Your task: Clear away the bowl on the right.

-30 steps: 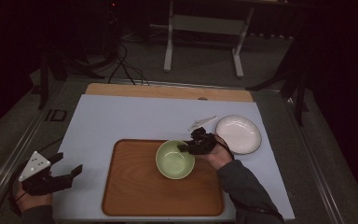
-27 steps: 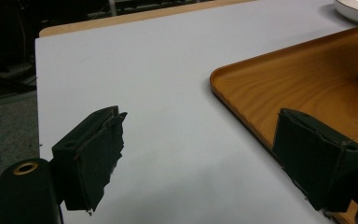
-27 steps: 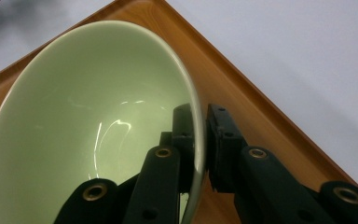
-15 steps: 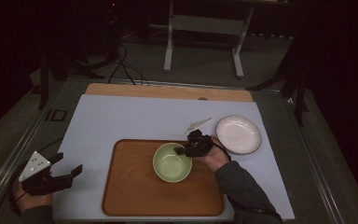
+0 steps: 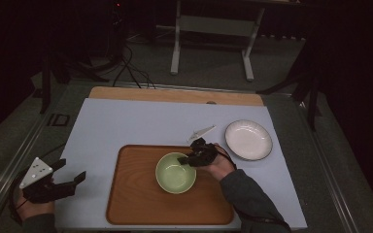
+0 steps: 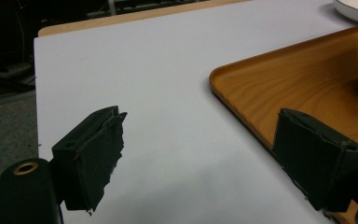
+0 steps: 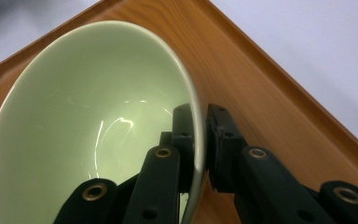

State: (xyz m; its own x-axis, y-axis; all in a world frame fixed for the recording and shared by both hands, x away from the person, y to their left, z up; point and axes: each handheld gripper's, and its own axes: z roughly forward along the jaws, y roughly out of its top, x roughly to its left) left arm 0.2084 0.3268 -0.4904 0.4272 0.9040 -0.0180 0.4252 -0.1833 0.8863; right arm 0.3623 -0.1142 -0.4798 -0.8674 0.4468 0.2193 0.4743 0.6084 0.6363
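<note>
Fingers of the right gripper (image 7: 199,140) pinch the green bowl (image 5: 175,173) by its rim, over the wooden tray (image 5: 136,204). Left gripper (image 6: 200,154) hovers above the tabletop (image 5: 121,121), fingers spread wide and empty.

No readable text, label, brand, number or sign is showing anywhere in these views. The grey three-cornered plate (image 5: 35,170) on the left tongs (image 5: 70,182) is carrying only a few dark dots, not letters or digits.
</note>
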